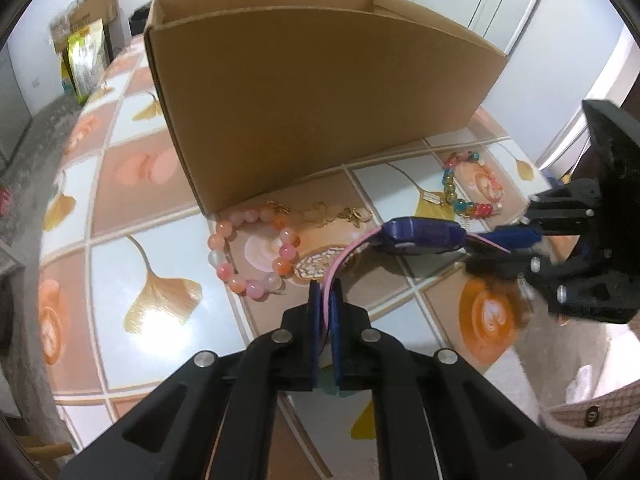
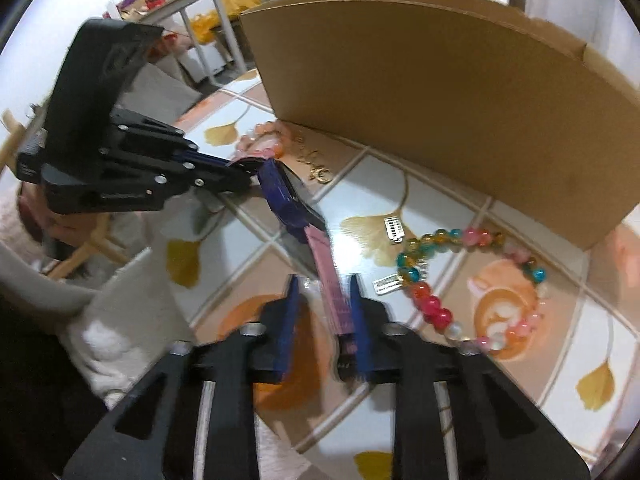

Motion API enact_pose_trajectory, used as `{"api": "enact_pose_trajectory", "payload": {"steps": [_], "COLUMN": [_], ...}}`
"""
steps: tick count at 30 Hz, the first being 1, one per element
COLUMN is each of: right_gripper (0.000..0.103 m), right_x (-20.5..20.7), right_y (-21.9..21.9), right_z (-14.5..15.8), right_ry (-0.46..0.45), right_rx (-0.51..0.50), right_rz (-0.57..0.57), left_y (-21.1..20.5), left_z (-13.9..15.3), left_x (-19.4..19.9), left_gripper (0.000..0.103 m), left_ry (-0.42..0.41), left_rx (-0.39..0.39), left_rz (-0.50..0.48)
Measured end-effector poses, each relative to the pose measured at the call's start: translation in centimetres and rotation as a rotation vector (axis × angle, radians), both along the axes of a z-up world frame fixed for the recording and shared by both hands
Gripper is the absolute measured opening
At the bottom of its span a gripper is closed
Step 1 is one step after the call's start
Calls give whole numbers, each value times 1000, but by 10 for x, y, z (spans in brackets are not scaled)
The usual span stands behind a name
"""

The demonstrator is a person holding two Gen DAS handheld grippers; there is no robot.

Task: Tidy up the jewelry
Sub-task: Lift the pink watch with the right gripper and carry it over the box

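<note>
A watch with a purple case (image 1: 420,235) and pink strap hangs above the table between both grippers. My left gripper (image 1: 325,292) is shut on one end of the pink strap. My right gripper (image 2: 324,288) is open, with the other strap end (image 2: 334,292) lying against its right finger. The watch case also shows in the right wrist view (image 2: 286,200). On the table lie a pink-orange bead bracelet (image 1: 256,256), a gold chain (image 1: 320,216) and a multicoloured bead bracelet (image 2: 472,280). A cardboard box (image 1: 312,92) stands behind them.
Small silver earrings (image 2: 394,228) lie by the multicoloured bracelet. The table (image 1: 120,208) has a tiled ginkgo-leaf cloth. A chair and cluttered side table (image 2: 192,8) stand beyond the left edge. A checked garment (image 1: 592,412) is at the near right.
</note>
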State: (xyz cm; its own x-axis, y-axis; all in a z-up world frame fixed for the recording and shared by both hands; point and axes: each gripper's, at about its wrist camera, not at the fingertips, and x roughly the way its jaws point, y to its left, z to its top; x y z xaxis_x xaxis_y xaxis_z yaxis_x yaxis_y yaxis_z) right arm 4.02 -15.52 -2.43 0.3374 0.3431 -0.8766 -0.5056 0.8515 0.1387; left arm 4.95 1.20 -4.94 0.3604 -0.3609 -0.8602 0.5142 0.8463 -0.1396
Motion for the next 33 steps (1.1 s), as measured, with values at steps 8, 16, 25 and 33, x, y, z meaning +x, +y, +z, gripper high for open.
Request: {"api": "enact_pose_trajectory", "payload": {"steps": [8, 16, 25, 33], "right_gripper": [3, 3, 3, 6], "right_x": [-10, 70, 220, 275], "right_y": [-8, -33, -53, -71], "right_z": [54, 143, 70, 17], "right_ry": [-118, -174, 268, 432], "right_rx": [30, 134, 99, 23], "right_rz": [-85, -114, -204, -246], "left_y": [2, 5, -37, -65], "left_z": [53, 167, 113, 45], "left_x": [-17, 19, 181, 256], "left_gripper": [3, 3, 3, 6], "left_ry": [-122, -317, 77, 331], "left_rx": [-50, -154, -51, 96], "left_rz": [-1, -10, 41, 113]}}
